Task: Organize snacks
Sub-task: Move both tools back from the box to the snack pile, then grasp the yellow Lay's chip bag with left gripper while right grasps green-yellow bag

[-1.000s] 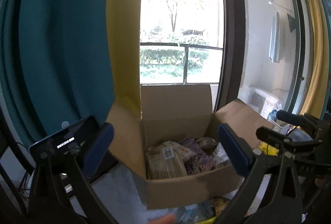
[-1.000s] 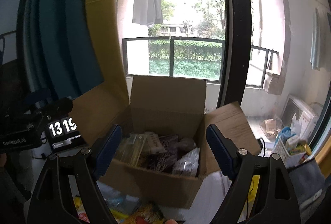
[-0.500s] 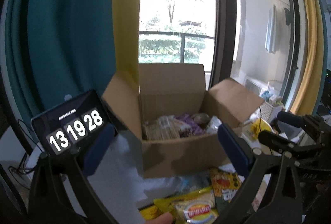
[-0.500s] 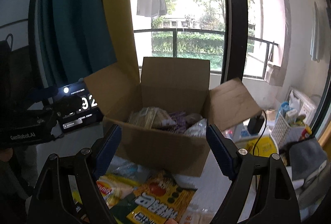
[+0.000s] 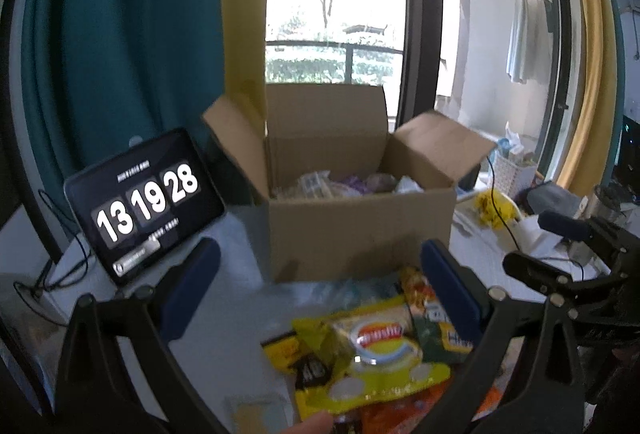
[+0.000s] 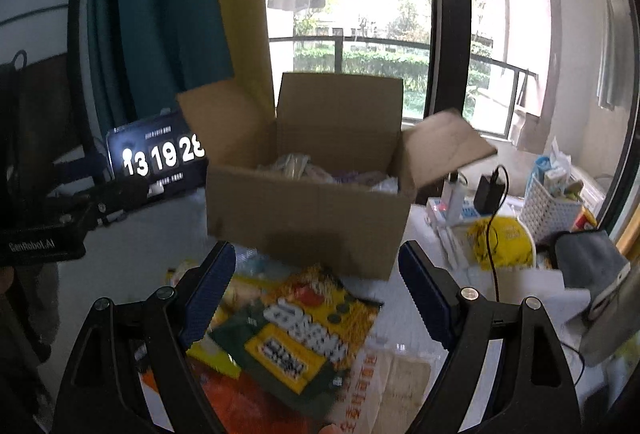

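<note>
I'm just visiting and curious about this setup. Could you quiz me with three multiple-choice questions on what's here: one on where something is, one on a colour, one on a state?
1. Where do the loose snack packets lie?
A. On the table in front of the cardboard box
B. On top of the box flaps
C. In the white basket

2. What colour are the digits on the clock display?
A. Red
B. White
C. Green

3. How does the right gripper stand?
A. Shut on a packet
B. Shut on the box
C. Open, holding nothing

Answers:
1. A: the packets spread over the table between both grippers, nearer the cameras than the box.
2. B: white numerals on a black screen.
3. C: its blue pads stand wide apart above the packets, pressing on nothing.
</note>
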Action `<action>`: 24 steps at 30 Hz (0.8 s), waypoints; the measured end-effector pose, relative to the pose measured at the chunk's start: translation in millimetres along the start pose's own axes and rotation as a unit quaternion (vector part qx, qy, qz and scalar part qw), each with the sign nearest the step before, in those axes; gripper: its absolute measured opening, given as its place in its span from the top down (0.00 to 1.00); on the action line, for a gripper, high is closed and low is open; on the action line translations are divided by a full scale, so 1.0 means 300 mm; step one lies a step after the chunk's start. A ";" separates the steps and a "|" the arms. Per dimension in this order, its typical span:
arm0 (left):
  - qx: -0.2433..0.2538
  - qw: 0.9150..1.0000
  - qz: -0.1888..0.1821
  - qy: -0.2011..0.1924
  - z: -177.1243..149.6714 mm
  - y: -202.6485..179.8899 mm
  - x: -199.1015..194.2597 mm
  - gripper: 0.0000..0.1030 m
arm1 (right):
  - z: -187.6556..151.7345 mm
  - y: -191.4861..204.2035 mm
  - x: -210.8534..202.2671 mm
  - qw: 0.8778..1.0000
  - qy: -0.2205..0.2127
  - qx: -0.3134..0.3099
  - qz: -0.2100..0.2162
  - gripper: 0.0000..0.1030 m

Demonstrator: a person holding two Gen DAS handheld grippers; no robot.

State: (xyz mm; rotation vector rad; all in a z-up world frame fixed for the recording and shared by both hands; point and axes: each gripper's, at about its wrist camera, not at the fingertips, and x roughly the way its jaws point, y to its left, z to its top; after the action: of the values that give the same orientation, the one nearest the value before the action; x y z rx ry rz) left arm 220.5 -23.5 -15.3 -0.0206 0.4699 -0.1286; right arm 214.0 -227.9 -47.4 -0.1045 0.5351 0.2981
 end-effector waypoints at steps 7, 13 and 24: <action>-0.005 1.000 -0.002 0.028 -0.095 0.000 0.008 0.02 | -0.132 0.001 0.013 0.999 0.036 -0.007 0.002 0.16; -0.004 0.999 0.002 0.050 -0.166 0.002 0.028 0.02 | -0.219 0.007 0.033 0.998 0.062 -0.011 0.005 0.16; 0.002 0.997 0.005 0.082 -0.236 0.000 0.081 0.02 | -0.330 0.049 0.116 0.993 0.104 -0.054 0.000 0.17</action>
State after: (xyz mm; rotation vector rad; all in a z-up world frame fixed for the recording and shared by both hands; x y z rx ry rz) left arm 210.0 -26.0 -89.4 -0.0035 0.6333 -0.1228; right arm 189.8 -222.5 -150.5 -0.2414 0.7263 0.3183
